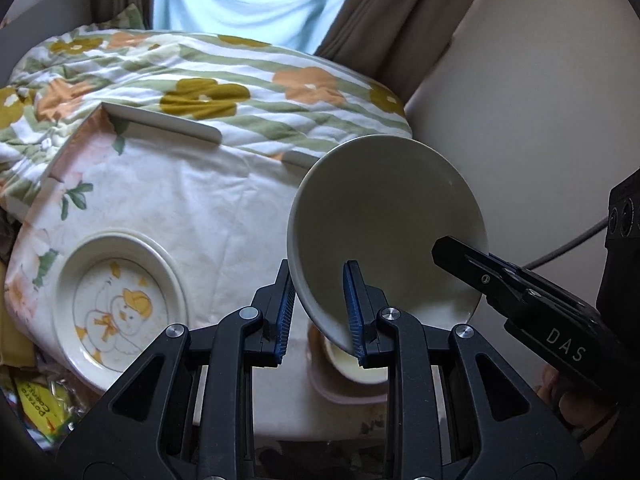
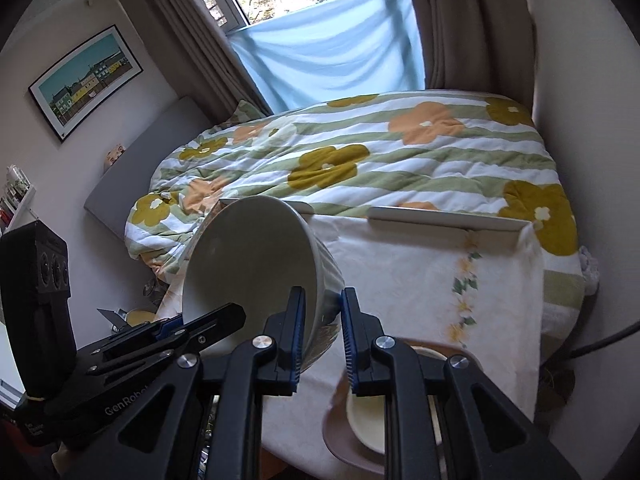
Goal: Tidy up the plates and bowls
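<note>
- Grey-green bowl (image 1: 384, 236) is off the table, tilted on its side with the opening facing the cameras, held between both grippers.
- Left gripper (image 1: 320, 308) has its jaws clamped on the bowl's lower-left rim; one pad is inside, the other outside the wall.
- Right gripper (image 2: 322, 336) has its jaws close together, pinching the bowl's wall on the opposite side; its far finger reaches into the bowl in the left view.
- Both grippers angle downward over the cloth-covered table (image 1: 192, 200).
- Below the jaws, a small cream bowl (image 2: 368, 420) sits on a pinkish plate (image 2: 340, 436); both are mostly hidden by the gripper frames.
- Left of the left jaws, a duck-print plate (image 1: 116, 308) lies flat on the cloth.
- Beyond the jaws is a flowered duvet (image 2: 360, 160), then a blue window cloth (image 2: 336, 52).
- A hand (image 1: 572, 404) on the right gripper's handle is barely visible and cut off at the edge.
- A packet (image 1: 44, 412) at the lower left is partly cropped.
</note>
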Available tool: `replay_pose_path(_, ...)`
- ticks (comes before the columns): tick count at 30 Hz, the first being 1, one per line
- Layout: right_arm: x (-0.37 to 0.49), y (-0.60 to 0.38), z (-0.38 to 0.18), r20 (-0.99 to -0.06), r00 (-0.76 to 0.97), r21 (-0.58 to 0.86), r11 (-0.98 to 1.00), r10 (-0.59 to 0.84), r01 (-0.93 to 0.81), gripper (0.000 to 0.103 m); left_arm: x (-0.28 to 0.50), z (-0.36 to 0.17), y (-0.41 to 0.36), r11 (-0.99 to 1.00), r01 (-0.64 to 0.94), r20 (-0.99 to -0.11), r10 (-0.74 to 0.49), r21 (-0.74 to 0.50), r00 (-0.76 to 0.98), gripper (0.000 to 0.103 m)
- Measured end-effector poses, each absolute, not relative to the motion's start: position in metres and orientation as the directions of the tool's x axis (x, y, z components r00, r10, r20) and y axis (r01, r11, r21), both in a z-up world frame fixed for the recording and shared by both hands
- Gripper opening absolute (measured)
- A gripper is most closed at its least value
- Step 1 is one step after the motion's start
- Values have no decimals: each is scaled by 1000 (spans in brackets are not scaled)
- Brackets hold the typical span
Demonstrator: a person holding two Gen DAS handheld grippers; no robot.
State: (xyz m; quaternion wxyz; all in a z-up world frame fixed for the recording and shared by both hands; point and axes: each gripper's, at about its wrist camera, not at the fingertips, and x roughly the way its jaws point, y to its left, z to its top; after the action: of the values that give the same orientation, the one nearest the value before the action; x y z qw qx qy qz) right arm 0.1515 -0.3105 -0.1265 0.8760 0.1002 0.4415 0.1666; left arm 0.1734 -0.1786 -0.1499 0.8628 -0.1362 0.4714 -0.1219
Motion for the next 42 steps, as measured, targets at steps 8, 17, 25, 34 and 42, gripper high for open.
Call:
replay_pose_path(8,123,-355,-161,-786,526,335,939,325,-80,16,164,-186,-226,929,164,-837,-370,-331,403,22)
replay_pose_path(17,118,-372,-207,-838,458,350,936,296,35,16,177,-227,-251,936,241,-899,-324,-258,295,22)
replay_pose_path(25,115,-373,-229,-857,429,349,934,285,75,16,184,-241,-260,941,286,-925,-261,-180,275,22)
replay_pose_path(34,108,-375,-237,-873,413,323,942,260,90,16,181,-246,-274,936,335,-936,-210,-110,281,22)
replay_pose_path(42,108,-376,-239,-875,404,324,942,265,84,16,183,-250,-277,938,337,-941,-181,-78,286,22)
